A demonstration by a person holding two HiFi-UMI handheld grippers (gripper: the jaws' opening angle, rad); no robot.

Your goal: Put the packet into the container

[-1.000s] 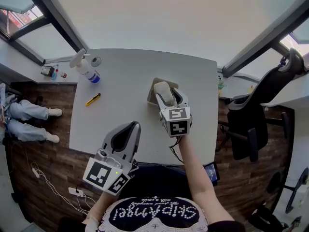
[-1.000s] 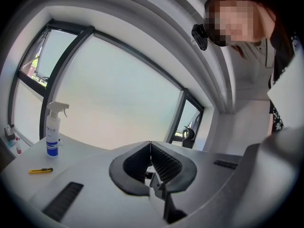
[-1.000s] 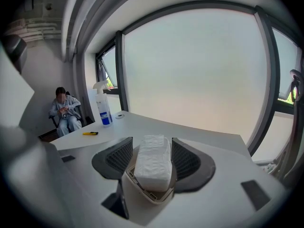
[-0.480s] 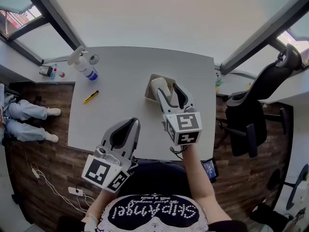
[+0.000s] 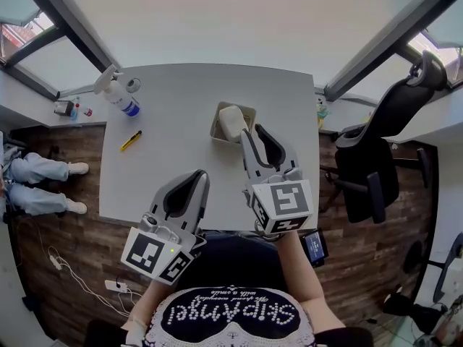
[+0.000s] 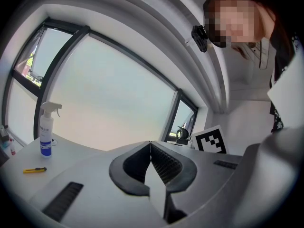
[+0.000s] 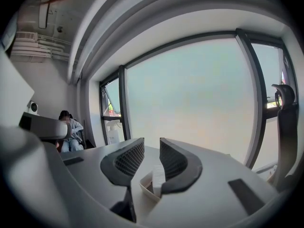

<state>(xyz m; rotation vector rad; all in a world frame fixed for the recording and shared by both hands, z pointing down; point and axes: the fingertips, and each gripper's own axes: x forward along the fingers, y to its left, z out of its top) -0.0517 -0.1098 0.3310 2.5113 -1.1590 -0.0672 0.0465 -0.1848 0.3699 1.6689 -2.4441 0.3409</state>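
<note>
The packet (image 5: 231, 121), a pale soft pack, lies inside the container (image 5: 216, 131), an open beige tray that stands on the white table (image 5: 173, 172) towards its far right part. In the right gripper view the packet (image 7: 158, 176) appears in the container (image 7: 144, 186) beyond the jaws, apart from them. The right gripper (image 5: 252, 131) hangs above the table on the near side of the container; its jaws have just been closing and now stand a narrow gap apart, with nothing between the pads. The left gripper (image 5: 202, 175) is held over the table's near edge, well apart from the container, and the left gripper view shows its jaws brought together at the tips on nothing. A spray bottle (image 5: 119, 95) with a blue band stands upright near the table's far left corner, with a yellow pen (image 5: 131, 141) lying on the table just nearer than it. A black office chair (image 5: 376, 168) stands on the wooden floor to the right of the table.
</note>
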